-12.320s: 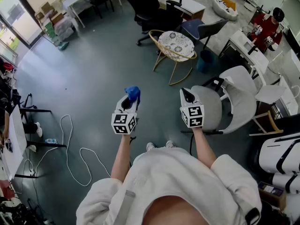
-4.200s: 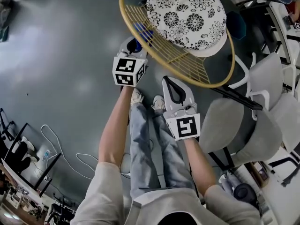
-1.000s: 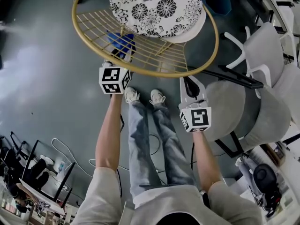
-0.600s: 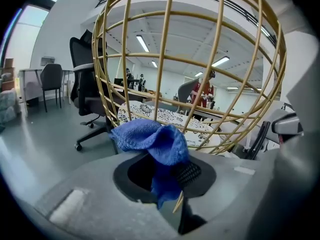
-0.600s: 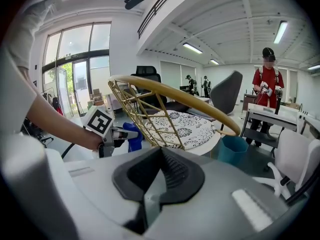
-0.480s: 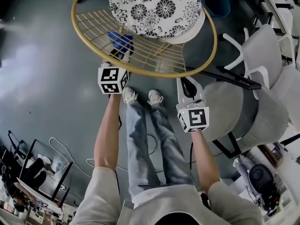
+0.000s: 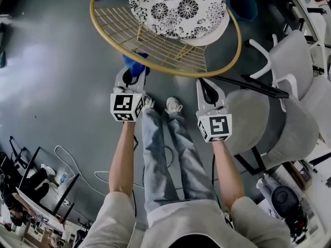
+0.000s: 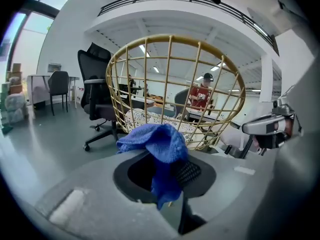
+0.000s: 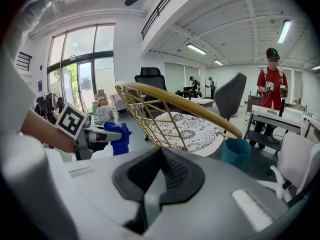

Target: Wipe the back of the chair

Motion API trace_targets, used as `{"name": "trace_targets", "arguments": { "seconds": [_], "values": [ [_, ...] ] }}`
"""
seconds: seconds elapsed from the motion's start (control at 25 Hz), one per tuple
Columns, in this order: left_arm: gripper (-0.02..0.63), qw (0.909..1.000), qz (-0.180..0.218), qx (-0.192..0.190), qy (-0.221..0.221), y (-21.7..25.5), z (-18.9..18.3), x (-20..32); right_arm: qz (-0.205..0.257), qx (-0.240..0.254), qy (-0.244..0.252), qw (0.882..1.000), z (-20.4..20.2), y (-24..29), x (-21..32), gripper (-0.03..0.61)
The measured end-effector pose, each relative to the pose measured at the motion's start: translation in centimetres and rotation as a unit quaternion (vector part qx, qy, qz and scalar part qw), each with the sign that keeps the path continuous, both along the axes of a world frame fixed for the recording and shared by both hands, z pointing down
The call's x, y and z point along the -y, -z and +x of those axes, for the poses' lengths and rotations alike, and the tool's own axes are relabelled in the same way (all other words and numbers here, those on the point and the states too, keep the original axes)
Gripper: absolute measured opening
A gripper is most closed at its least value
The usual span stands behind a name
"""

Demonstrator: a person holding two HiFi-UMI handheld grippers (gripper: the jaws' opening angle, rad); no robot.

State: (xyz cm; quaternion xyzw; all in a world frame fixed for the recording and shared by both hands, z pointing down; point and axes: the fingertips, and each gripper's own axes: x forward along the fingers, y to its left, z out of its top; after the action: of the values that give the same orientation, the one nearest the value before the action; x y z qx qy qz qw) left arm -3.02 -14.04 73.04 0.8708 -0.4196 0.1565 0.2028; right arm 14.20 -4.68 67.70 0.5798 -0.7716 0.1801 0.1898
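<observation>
Grey floor (image 7: 62,61) spread under the whole scene, with a white cable (image 7: 77,159) looped on it at the lower left and pale office chairs (image 7: 289,87) crowded along the right.

Ahead of the person stood the gold wire chair (image 7: 155,43). Its round hooped back faced the person, and the flower-print cushion (image 7: 178,6) lay on the far side. From the head view the hoop's long axis ran left to right. From the left gripper view the chair (image 8: 170,84) rose upright as a cage of vertical and cross wires.

The left gripper (image 7: 132,72) pointed forward at the chair's back, its jaws clenched on a bunched blue cloth (image 7: 135,64). The cloth (image 8: 157,144) stuck out past the fingertips, with a fold drooping between them. It sat just beside the lower left of the hoop; whether it touched the wires could not be told.

The right gripper (image 7: 207,87) also pointed forward, near the hoop's lower right. Its jaws (image 9: 160,169) were closed together on nothing.

Each gripper's cube carried black-and-white square markers.
</observation>
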Motion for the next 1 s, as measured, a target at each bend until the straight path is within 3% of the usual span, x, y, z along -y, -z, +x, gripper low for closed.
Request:
{"name": "trace_targets", "arguments": {
  "seconds": [0.36,1.0],
  "values": [
    [0.078,0.9999,0.009,0.004,0.007,3.2,-0.8,-1.1,0.002,0.002,-0.019,1.0,1.1,1.4,-0.6,0.0],
    [0.078,0.9988,0.044,-0.004,-0.024,5.6,3.0,2.0,-0.004,-0.007,-0.041,0.999,3.1,1.3,-2.1,0.0]
  ]
}}
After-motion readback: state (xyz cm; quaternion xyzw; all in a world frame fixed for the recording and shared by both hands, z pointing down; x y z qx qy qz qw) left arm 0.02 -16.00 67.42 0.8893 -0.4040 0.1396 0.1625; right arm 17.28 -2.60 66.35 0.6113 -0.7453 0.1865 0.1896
